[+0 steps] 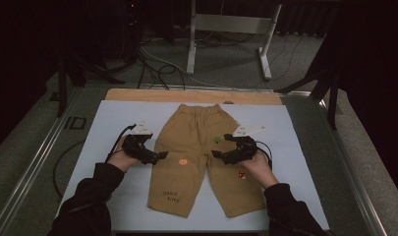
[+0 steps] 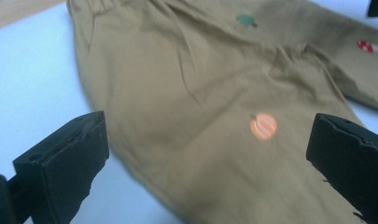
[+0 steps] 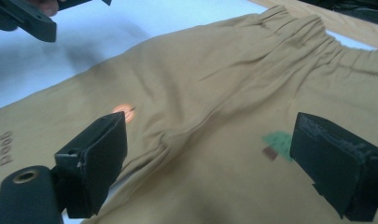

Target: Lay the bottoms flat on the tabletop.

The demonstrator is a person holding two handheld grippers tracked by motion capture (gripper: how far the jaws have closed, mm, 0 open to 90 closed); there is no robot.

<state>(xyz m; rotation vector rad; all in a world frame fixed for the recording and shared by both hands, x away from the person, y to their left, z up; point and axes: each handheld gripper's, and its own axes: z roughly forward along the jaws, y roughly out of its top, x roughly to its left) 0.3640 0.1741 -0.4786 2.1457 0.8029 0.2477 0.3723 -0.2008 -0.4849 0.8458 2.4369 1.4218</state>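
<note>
I see the trousers (image 1: 196, 157) lying flat on the sheet (image 1: 113, 123) in the middle of the table (image 1: 314, 118), waistband at the far end, both legs running back toward me. My left gripper (image 1: 159, 156) sits at the outer edge of the left leg, my right gripper (image 1: 217, 155) over the right leg, the crotch between them

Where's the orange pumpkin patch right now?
High view: the pumpkin patch sits mid-way down the pants, on their left leg, just right of the left gripper, between both grippers.
</note>
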